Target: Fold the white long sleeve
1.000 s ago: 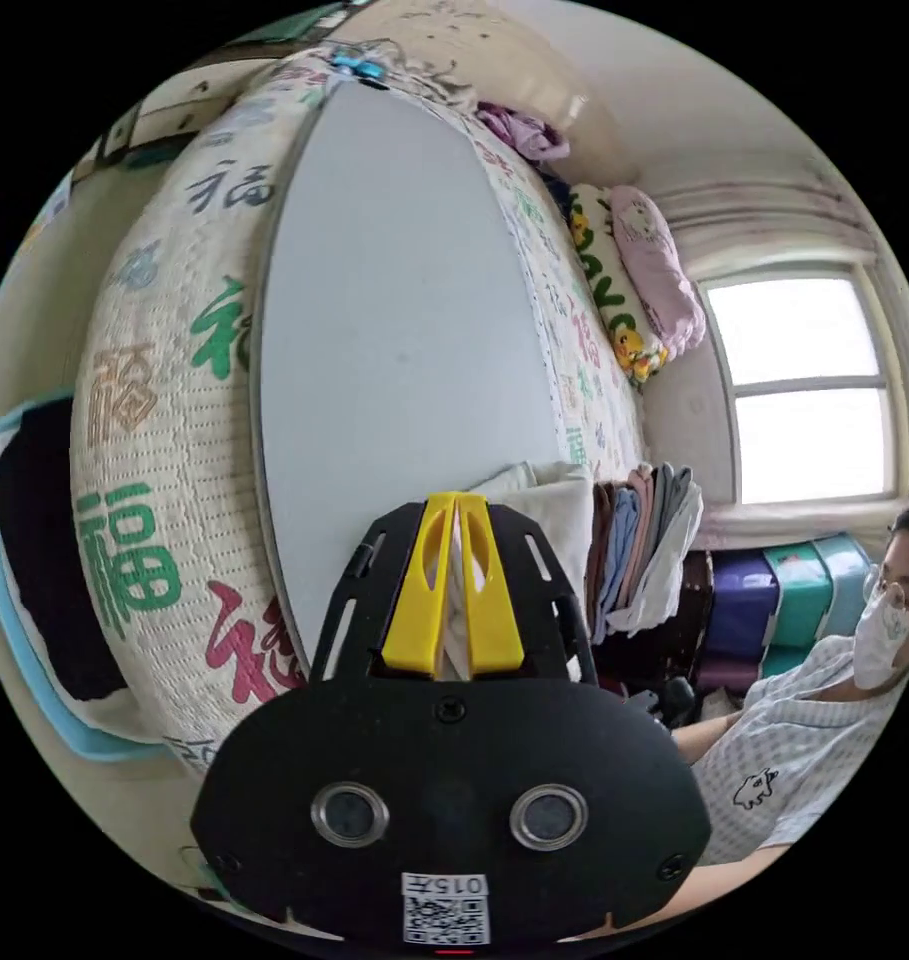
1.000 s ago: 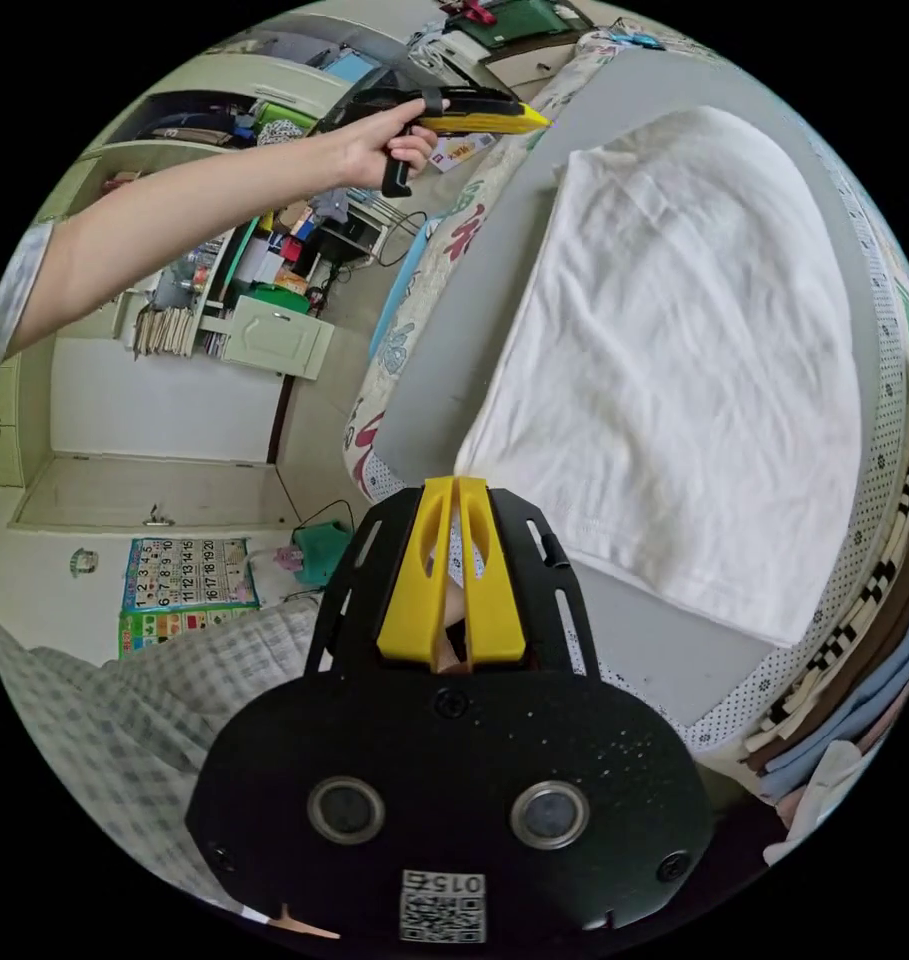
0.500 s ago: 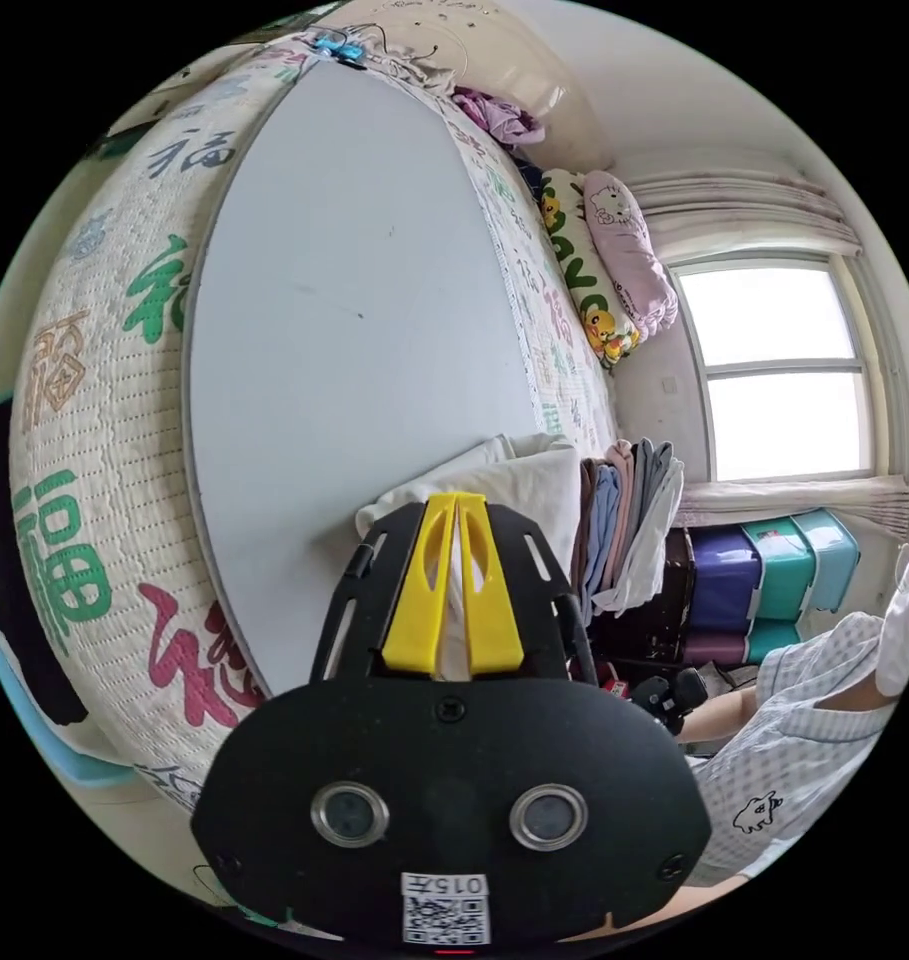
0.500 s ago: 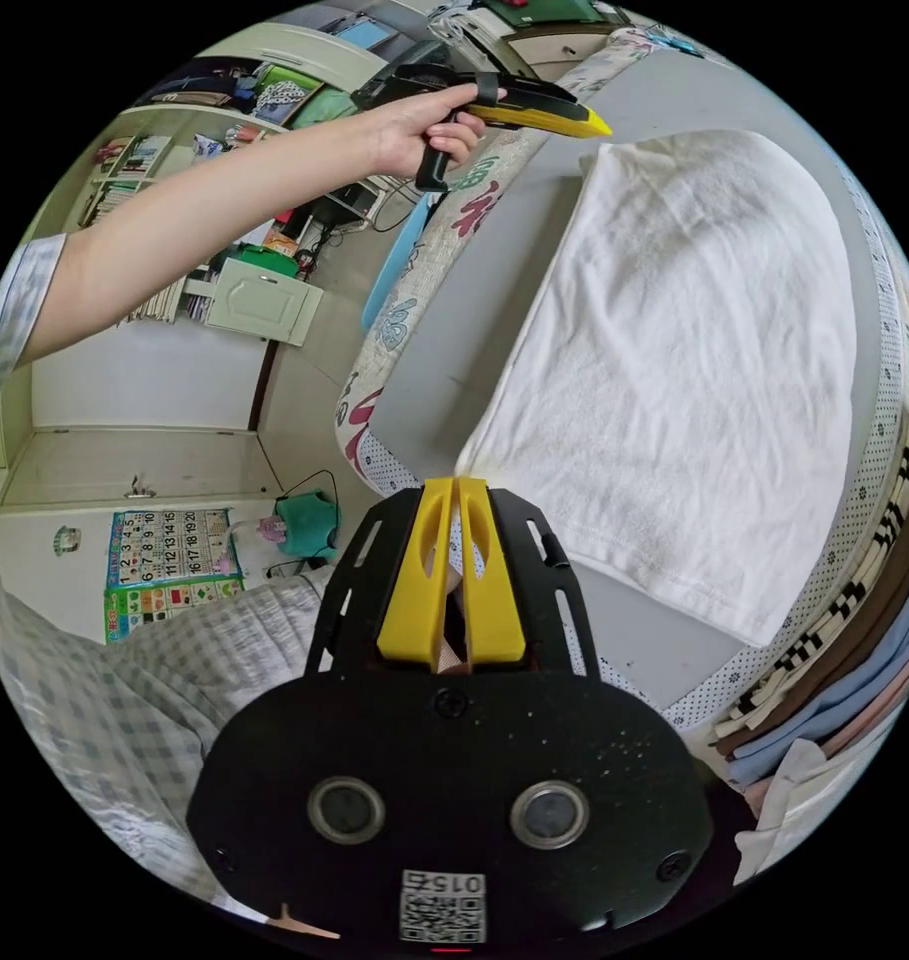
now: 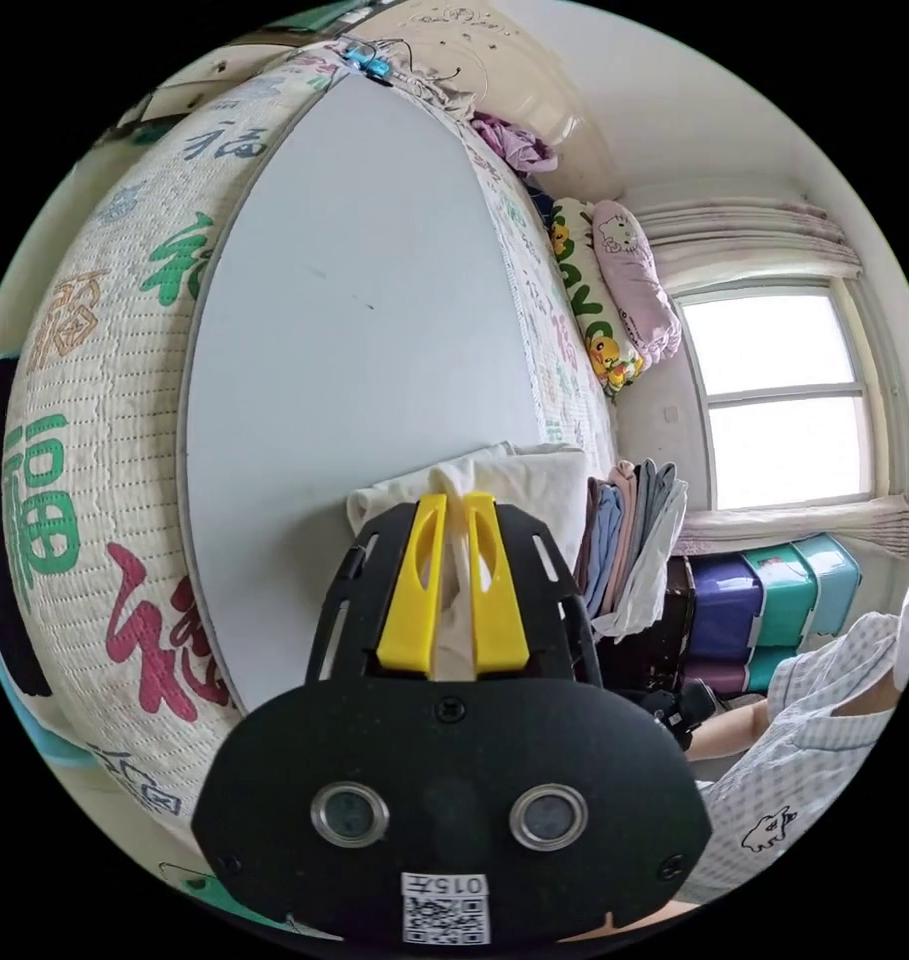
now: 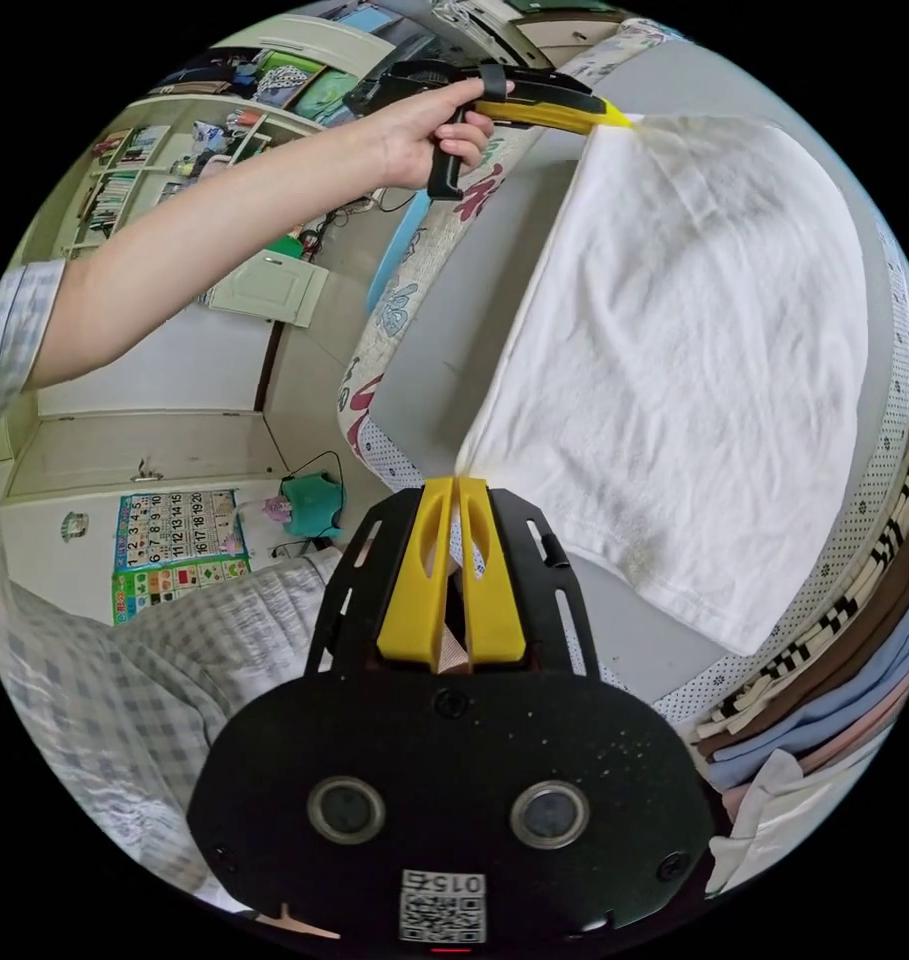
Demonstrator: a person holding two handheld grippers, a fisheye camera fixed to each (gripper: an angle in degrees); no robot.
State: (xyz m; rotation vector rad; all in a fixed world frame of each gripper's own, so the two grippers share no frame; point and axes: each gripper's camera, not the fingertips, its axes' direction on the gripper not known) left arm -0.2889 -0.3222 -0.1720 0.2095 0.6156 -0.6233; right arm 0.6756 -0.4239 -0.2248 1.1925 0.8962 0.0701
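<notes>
The white long sleeve (image 6: 694,340) lies as a compact rectangle on the grey board (image 5: 374,300) atop the bed (image 5: 94,420), near the board's corner beside the stacked clothes (image 6: 834,680), so I judge the folding well along. The left tool (image 5: 452,500) has its jaws narrow on a far corner of it; the right tool (image 6: 454,485) is pinched on the near corner (perhaps one more fold, or smoothing, remains). Sleeves are tucked out of sight.

Grey board (image 5: 374,300) on the bed is bare past the white long sleeve (image 6: 694,350), open passage there. Stack of folded clothes (image 5: 629,540) crowds its right edge; pillows (image 5: 614,290) probably block the far right.
</notes>
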